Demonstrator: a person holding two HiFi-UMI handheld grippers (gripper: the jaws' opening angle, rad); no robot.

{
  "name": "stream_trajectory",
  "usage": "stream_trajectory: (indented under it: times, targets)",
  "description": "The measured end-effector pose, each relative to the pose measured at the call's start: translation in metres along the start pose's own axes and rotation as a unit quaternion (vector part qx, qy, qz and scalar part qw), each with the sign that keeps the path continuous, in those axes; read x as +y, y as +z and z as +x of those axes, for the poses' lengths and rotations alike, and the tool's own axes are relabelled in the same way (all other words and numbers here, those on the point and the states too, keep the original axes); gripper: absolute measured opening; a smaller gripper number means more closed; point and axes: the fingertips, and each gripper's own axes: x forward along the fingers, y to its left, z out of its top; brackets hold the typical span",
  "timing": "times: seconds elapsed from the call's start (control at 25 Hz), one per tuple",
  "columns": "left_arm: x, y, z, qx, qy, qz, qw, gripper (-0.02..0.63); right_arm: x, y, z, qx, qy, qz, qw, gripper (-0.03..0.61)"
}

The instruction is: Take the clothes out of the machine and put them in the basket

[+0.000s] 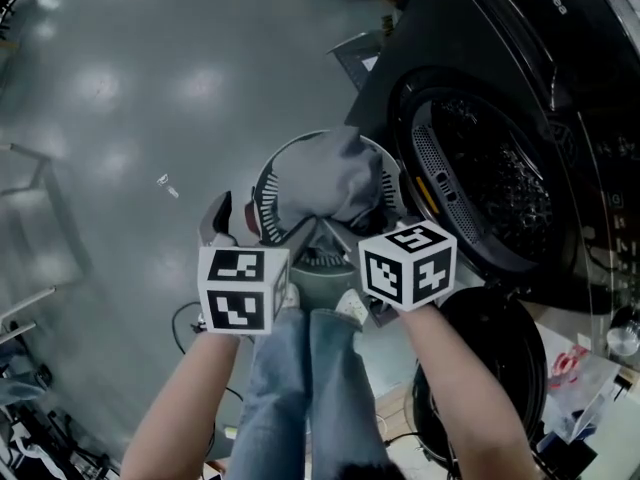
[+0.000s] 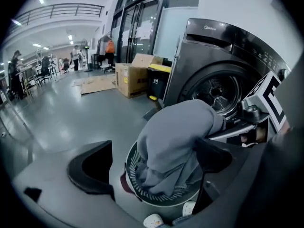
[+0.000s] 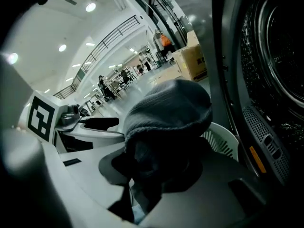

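Observation:
A grey knitted garment [image 1: 335, 173] hangs bunched over the white slatted basket [image 1: 268, 203], its lower part inside. My right gripper [image 3: 152, 170] is shut on a dark fold of this garment [image 3: 166, 113], just above the basket rim [image 3: 223, 139]. My left gripper [image 2: 152, 161] is open, its jaws wide apart on either side of the garment [image 2: 175, 137] and basket [image 2: 137, 186]; its right jaw sits against the cloth. In the head view both grippers, left [image 1: 262, 230] and right [image 1: 345, 223], meet at the basket's near edge. The dark washing machine's drum [image 1: 485, 173] gapes at the right.
The machine's round door [image 1: 490, 368] hangs open at the lower right, beside the person's jeans [image 1: 300, 388]. A cable [image 1: 185, 318] lies on the grey floor at the left. Cardboard boxes [image 2: 135, 75] and a yellow-lidded bin [image 2: 159, 80] stand beyond the machine [image 2: 218, 87].

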Motion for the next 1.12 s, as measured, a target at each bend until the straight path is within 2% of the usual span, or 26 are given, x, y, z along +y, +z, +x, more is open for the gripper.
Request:
stream_trajectory:
  times: [0.16,0.28,0.32,0.4,0.44,0.6,0.8,1.12]
  targets:
    - [0.009,0.002,-0.006,-0.012,0.001,-0.018,0.9998,0.548,0.002,0.007,0.004,-0.007,-0.001,0.007,1.000,0.123]
    - [0.012,-0.002,-0.007,-0.007,0.001,-0.016,0.9998,0.545,-0.018,-0.008,0.011,0.032,-0.059,0.000,0.998,0.161]
    - [0.013,-0.004,-0.007,-0.007,0.000,-0.016,0.9998,0.545,-0.026,-0.016,0.014,0.053,-0.082,-0.007,0.995,0.202]
    - [0.015,-0.006,-0.007,-0.007,-0.001,-0.017,0.9998,0.545,-0.040,-0.033,0.020,0.087,-0.111,-0.012,0.990,0.418]
    - [0.015,-0.007,-0.006,-0.006,-0.002,-0.017,0.9998,0.545,-0.046,-0.039,0.022,0.096,-0.118,-0.006,0.988,0.454]
    - [0.017,-0.012,-0.005,-0.001,-0.005,-0.017,0.9998,0.545,-0.057,-0.055,0.019,0.104,-0.134,0.000,0.985,0.454]
    - [0.020,-0.013,-0.006,0.001,-0.007,-0.014,0.9999,0.545,-0.047,-0.065,0.011,0.097,-0.128,-0.016,0.987,0.453]
    - [0.008,-0.004,-0.020,0.004,-0.013,-0.005,0.9999,0.543,-0.027,-0.046,-0.011,0.068,-0.142,0.009,0.988,0.453]
